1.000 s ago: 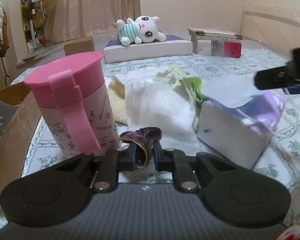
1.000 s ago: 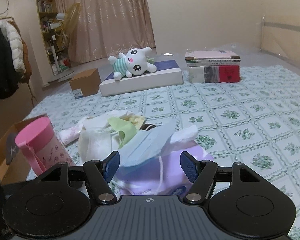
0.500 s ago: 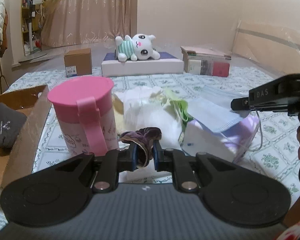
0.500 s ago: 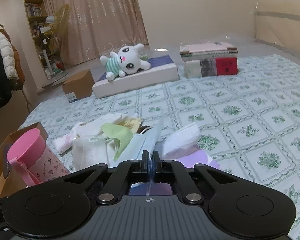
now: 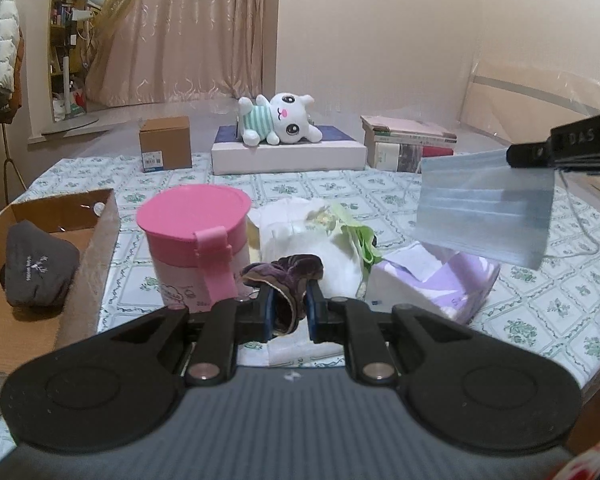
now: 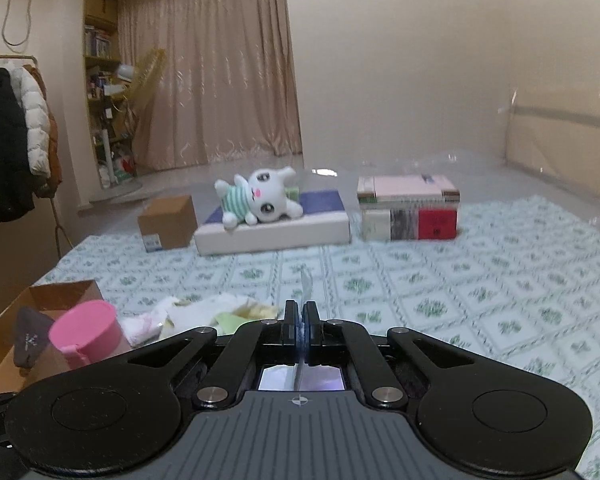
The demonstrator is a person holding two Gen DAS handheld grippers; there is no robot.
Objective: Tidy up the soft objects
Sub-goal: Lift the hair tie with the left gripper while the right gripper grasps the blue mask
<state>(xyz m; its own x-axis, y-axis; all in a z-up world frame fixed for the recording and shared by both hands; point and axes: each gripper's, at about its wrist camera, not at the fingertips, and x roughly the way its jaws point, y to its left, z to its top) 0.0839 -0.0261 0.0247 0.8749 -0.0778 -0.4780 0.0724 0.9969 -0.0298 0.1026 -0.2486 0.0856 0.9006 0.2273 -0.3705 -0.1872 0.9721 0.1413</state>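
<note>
My left gripper is shut on a dark purple velvet scrunchie, held above the patterned cloth. My right gripper is shut on the edge of a light blue face mask; the left wrist view shows the mask hanging in the air at the right, above a lilac tissue pack. In the right wrist view only the mask's thin edge sticks up between the jaws. A heap of white and green cloths lies mid-table. An open cardboard box at the left holds a dark grey hat.
A pink-lidded cup stands between the box and the cloth heap. At the back lie a plush toy on a flat white box, a small brown carton and a stack of books. Coats hang at the left.
The right gripper shut on the mask and lifted it off the tissue pack. The left gripper rose and drew back with the scrunchie, bringing the cardboard box into fuller view.
</note>
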